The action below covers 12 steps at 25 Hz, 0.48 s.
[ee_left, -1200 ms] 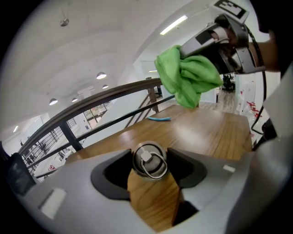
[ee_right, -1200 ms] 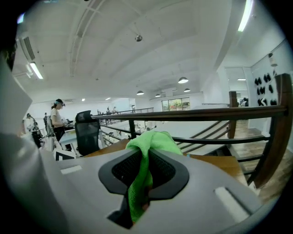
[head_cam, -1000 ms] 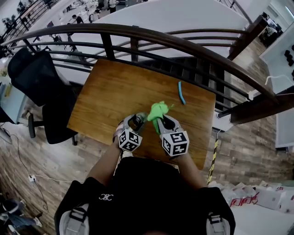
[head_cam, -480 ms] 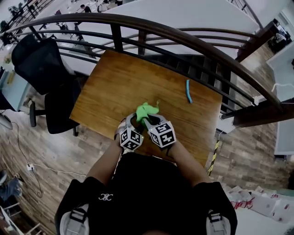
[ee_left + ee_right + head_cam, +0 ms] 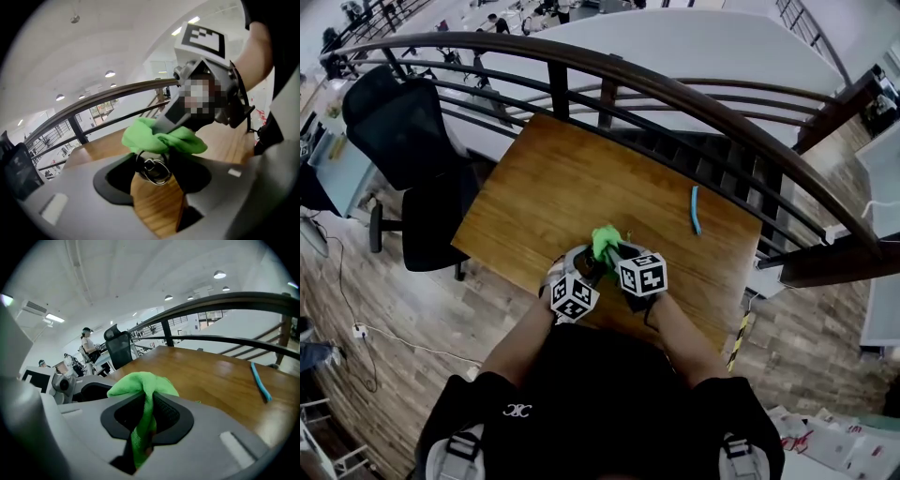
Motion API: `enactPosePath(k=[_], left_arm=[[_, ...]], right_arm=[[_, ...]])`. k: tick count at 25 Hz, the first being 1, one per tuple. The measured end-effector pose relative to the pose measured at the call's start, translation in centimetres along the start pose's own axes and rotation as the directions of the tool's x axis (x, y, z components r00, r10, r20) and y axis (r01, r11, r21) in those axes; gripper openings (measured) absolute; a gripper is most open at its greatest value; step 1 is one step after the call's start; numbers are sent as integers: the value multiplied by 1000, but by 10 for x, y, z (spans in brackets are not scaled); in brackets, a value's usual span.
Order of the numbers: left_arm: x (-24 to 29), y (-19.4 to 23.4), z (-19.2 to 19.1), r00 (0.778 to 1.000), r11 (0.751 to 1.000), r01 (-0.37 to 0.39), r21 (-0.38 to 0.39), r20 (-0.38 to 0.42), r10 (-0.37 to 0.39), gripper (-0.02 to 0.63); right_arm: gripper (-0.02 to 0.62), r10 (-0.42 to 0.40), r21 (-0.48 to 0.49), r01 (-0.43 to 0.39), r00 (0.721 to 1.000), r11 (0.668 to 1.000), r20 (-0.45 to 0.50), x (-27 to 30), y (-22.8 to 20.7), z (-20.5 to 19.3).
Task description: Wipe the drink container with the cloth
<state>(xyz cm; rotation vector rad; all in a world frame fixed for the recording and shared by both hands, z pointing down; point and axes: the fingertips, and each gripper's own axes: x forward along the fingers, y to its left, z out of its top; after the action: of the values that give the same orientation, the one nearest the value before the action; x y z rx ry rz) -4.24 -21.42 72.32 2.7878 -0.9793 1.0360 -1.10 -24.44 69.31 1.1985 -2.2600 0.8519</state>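
Note:
A small metal drink can (image 5: 152, 169) with a pull-tab top sits between the jaws of my left gripper (image 5: 579, 269), which is shut on it near the table's front edge. A bright green cloth (image 5: 605, 241) lies bunched against the can's far side (image 5: 159, 138). My right gripper (image 5: 615, 256) is shut on that cloth (image 5: 140, 383), which hangs down through its jaws (image 5: 146, 417). The two grippers stand close together, almost touching, tips pointing toward each other. In the head view the can is hidden by the cloth and grippers.
The wooden table (image 5: 572, 187) carries a thin blue strip (image 5: 695, 208) at its far right, also seen in the right gripper view (image 5: 260, 383). A dark curved railing (image 5: 675, 94) runs behind the table. A black office chair (image 5: 403, 141) stands to the left.
The right gripper has carried the green cloth leftward onto the can in the left gripper. The two grippers now stand much closer together.

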Motion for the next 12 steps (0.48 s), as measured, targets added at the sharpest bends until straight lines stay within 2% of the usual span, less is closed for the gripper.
enactPosePath(k=[6,9,12], left_arm=[[-1,-1,0,1000,1000,-10,1,-16,10,291],[-1,-3,-2,1000,1000,-15,6,-26,15,291],[-1,-4,-2,999,1000,-21,10,-29,21,291]], right_arm=[[48,-58,100,61,998,993,-26,7,-34,-9],[48,-108,149,116,992,982,-62,12,-54,-26],[48,-125,216,138,990,966,-72,16,-68,-38]])
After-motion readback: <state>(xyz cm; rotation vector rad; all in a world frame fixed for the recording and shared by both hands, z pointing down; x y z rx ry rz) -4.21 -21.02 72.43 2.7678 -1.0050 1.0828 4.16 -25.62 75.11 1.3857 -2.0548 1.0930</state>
